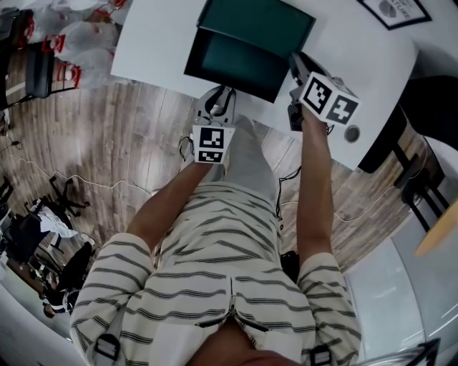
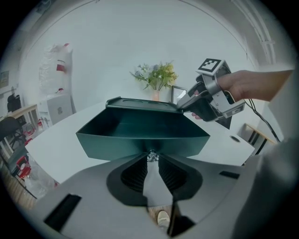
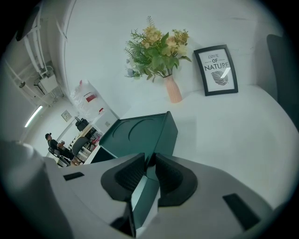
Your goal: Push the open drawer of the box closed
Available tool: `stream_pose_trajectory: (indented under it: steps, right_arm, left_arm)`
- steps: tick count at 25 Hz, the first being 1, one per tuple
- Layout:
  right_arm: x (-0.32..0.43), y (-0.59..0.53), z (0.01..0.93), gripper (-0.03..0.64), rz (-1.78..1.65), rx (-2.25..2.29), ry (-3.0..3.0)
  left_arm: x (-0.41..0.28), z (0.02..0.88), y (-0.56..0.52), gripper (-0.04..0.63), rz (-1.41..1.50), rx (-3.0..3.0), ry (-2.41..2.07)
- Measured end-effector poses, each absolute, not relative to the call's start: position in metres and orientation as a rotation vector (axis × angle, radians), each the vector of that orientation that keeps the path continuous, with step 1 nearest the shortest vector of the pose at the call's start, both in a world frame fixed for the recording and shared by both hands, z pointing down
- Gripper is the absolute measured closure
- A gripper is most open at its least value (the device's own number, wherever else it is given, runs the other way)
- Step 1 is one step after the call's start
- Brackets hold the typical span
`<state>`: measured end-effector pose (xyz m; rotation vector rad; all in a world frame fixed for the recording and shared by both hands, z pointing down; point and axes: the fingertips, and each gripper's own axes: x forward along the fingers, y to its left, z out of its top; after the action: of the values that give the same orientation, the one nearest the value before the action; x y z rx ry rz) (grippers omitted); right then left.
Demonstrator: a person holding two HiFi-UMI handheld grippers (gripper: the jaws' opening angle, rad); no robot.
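Observation:
A dark green box (image 1: 261, 20) stands on the white table (image 1: 154, 50), its drawer (image 1: 236, 66) pulled out toward me and empty. My left gripper (image 1: 218, 99) meets the drawer's front; in the left gripper view it (image 2: 152, 158) is shut on the small knob (image 2: 152, 154) of the drawer front (image 2: 140, 140). My right gripper (image 1: 295, 69) is at the drawer's right side, next to the box. In the right gripper view it (image 3: 150, 161) is shut on the drawer's thin side wall (image 3: 145, 198), with the box top (image 3: 138, 133) just beyond.
A vase of flowers (image 3: 161, 51) and a framed print (image 3: 216, 70) stand at the table's back. A round cable hole (image 1: 351, 134) lies near the table's right edge. A black chair (image 1: 433, 107) is on the right, white bags (image 1: 79, 36) on the left, cables (image 1: 107, 187) on the wooden floor.

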<state>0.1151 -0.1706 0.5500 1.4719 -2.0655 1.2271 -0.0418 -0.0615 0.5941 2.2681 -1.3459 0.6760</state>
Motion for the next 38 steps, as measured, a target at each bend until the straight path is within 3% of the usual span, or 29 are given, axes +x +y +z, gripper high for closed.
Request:
stream_pose_trajectory:
  steps: [38]
  right_arm:
    - [0.114, -0.171, 0.553, 0.531, 1.247, 1.460, -2.054]
  left_arm:
    - [-0.036, 0.588, -0.089, 0.523, 0.725, 2.263, -1.372]
